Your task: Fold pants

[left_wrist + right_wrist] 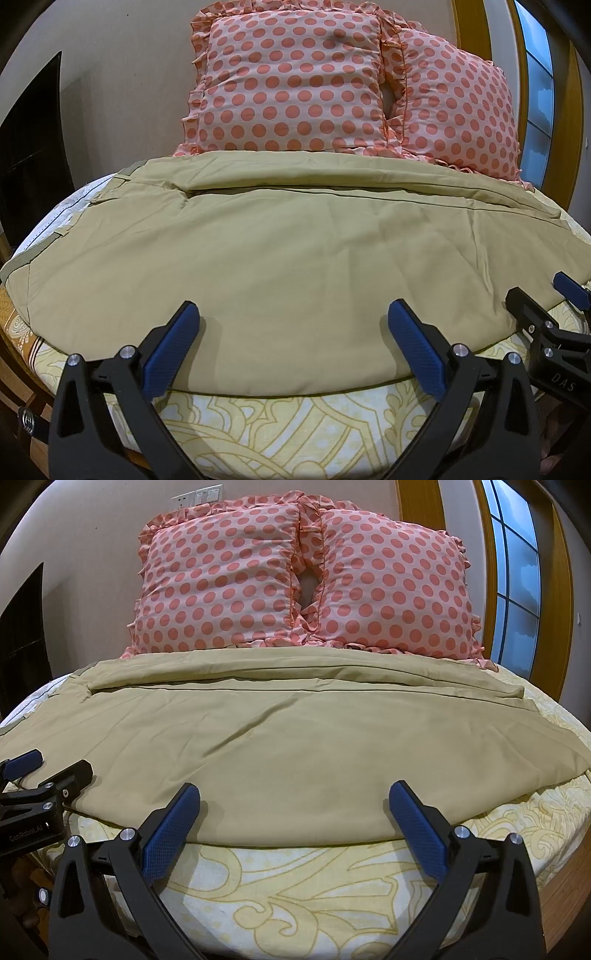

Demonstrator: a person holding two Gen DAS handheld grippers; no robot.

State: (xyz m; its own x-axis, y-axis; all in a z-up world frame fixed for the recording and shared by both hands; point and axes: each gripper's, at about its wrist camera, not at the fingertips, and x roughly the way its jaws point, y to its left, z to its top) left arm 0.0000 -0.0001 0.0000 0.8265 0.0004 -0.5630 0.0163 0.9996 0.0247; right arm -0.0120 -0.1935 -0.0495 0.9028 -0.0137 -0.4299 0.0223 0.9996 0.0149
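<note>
Khaki pants (295,258) lie spread flat across the bed, waistband to the left, legs running right; they also show in the right wrist view (295,746). My left gripper (291,314) is open, its blue pads over the near edge of the pants, holding nothing. My right gripper (293,794) is open over the near edge further right, empty. The right gripper also shows at the right edge of the left wrist view (543,295), and the left gripper at the left edge of the right wrist view (48,766).
Two pink polka-dot pillows (295,85) (306,583) lean against the wall behind the pants. The bed has a yellow patterned sheet (277,428) (314,886). A window with a wooden frame (517,579) is on the right.
</note>
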